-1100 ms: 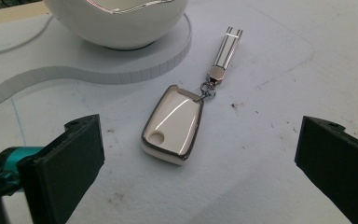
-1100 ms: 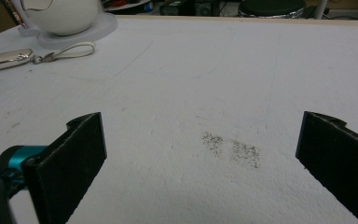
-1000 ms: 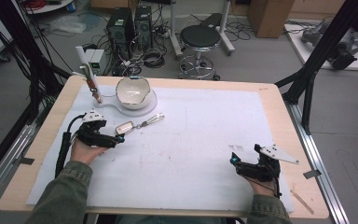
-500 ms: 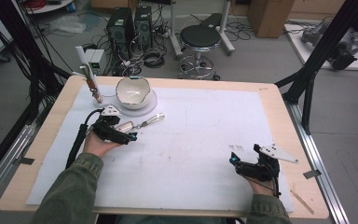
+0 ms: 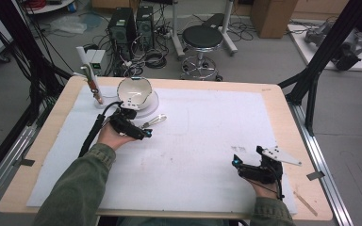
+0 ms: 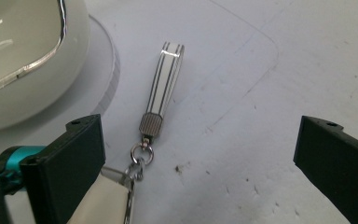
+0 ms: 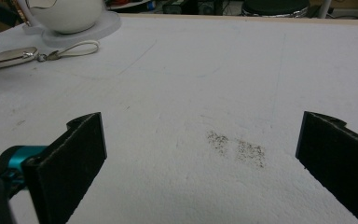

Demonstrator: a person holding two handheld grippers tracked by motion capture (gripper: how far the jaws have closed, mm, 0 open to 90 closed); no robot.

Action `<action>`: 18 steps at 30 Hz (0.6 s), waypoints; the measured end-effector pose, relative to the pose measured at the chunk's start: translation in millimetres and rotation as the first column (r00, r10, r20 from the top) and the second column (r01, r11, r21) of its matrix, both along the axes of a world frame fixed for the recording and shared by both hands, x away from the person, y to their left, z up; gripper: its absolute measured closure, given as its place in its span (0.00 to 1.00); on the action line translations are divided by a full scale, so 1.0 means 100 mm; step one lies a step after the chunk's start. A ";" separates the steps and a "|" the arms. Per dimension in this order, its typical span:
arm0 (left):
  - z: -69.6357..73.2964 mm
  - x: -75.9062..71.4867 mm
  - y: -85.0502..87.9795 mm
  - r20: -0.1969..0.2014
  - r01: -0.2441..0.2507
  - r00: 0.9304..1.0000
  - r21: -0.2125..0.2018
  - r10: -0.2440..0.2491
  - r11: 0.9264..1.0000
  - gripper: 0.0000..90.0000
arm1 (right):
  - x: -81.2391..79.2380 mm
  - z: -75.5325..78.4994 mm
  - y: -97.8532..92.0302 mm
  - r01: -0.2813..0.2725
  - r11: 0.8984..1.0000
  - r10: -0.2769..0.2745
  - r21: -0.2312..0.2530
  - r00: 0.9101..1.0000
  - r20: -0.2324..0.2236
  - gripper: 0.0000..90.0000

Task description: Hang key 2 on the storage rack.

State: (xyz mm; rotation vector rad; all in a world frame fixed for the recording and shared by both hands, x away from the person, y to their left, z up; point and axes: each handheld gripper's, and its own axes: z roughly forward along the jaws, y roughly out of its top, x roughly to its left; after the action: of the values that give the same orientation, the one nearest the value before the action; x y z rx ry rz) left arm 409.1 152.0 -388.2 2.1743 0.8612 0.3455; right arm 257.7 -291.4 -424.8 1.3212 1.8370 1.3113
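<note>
A silver key fob (image 7: 13,55) with a white striped strap (image 6: 166,79) lies on the white sheet just right of a white bowl (image 5: 134,91) on its round base. My left gripper (image 5: 140,132) is open and low over the fob. In the left gripper view the left gripper (image 6: 198,136) has the fob's ring and clasp (image 6: 149,125) beside its left jaw, with the fob's body (image 6: 106,201) at the bottom edge. My right gripper (image 5: 239,165) rests open near the table's front right. Nothing lies between the jaws of the right gripper (image 7: 200,133).
A white post with a brown-tipped tool (image 5: 93,83) stands at the back left, beside the bowl. A thin stick (image 5: 306,203) lies by the front right edge. Dark smudges (image 7: 237,150) mark the white sheet (image 5: 202,132) ahead of the right gripper.
My left hand has carried its gripper to the right, from the left part of the sheet up to the key fob. The right gripper has stayed where it was.
</note>
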 end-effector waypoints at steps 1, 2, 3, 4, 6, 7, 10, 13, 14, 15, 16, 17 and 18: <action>0.01 0.02 -0.03 0.001 0.001 1.000 0.007 -0.001 1.000 0.05 | 0.00 0.00 0.01 -0.002 1.000 0.002 -0.003 1.000 -0.002 0.01; 0.01 0.05 -0.06 -0.001 0.006 1.000 0.019 -0.006 1.000 0.05 | -0.01 0.00 0.01 -0.004 1.000 0.004 -0.008 1.000 -0.003 0.01; 0.00 0.08 -0.08 -0.007 0.013 1.000 0.028 -0.013 1.000 0.05 | -0.01 0.00 0.01 -0.006 1.000 0.006 -0.014 1.000 0.004 0.01; -0.01 0.10 -0.11 -0.011 0.017 1.000 0.040 -0.017 0.999 0.05 | -0.01 0.00 0.02 -0.008 1.000 0.008 -0.015 1.000 0.006 0.01; -0.04 0.14 -0.17 -0.017 0.021 1.000 0.057 -0.020 0.998 0.05 | 0.00 0.00 0.01 -0.011 1.000 0.012 -0.020 1.000 0.014 0.01; -0.05 0.16 -0.19 -0.021 0.027 0.999 0.068 -0.026 0.997 0.05 | -0.01 0.00 0.01 -0.009 1.000 0.009 -0.013 1.000 0.009 0.01; -0.10 0.22 -0.27 -0.030 0.036 0.999 0.080 -0.034 0.996 0.05 | 0.00 0.00 0.00 -0.010 1.000 0.010 -0.009 1.000 0.012 0.01; -0.16 0.29 -0.36 -0.045 0.041 0.998 0.113 -0.036 0.993 0.05 | 0.00 0.00 -0.01 -0.012 1.000 0.012 -0.010 1.000 0.010 0.01; -0.17 0.32 -0.39 -0.049 0.044 0.998 0.120 -0.039 0.992 0.05 | 0.00 0.00 -0.01 -0.014 1.000 0.015 -0.011 1.000 0.013 0.01; -0.17 0.34 -0.41 -0.053 0.054 0.997 0.133 -0.047 0.990 0.05 | 0.00 0.00 -0.01 -0.014 1.000 0.014 -0.010 1.000 0.013 0.01; -0.18 0.36 -0.44 -0.056 0.060 0.997 0.143 -0.052 0.988 0.05 | 0.00 0.00 -0.01 -0.015 1.000 0.015 -0.010 1.000 0.013 0.01; -0.18 0.38 -0.47 -0.059 0.067 0.997 0.148 -0.059 0.987 0.05 | 0.00 0.00 -0.01 -0.016 1.000 0.016 -0.009 1.000 0.012 0.01; -0.17 0.40 -0.49 -0.059 0.073 0.996 0.153 -0.065 0.985 0.05 | 0.00 0.00 -0.02 -0.016 1.000 0.017 -0.009 1.000 0.012 0.01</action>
State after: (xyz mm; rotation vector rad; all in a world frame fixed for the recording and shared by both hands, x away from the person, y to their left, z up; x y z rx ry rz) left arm 449.4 102.9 -405.2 2.3611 0.8097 0.3305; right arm 257.6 -292.9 -425.3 1.2935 1.8470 1.3157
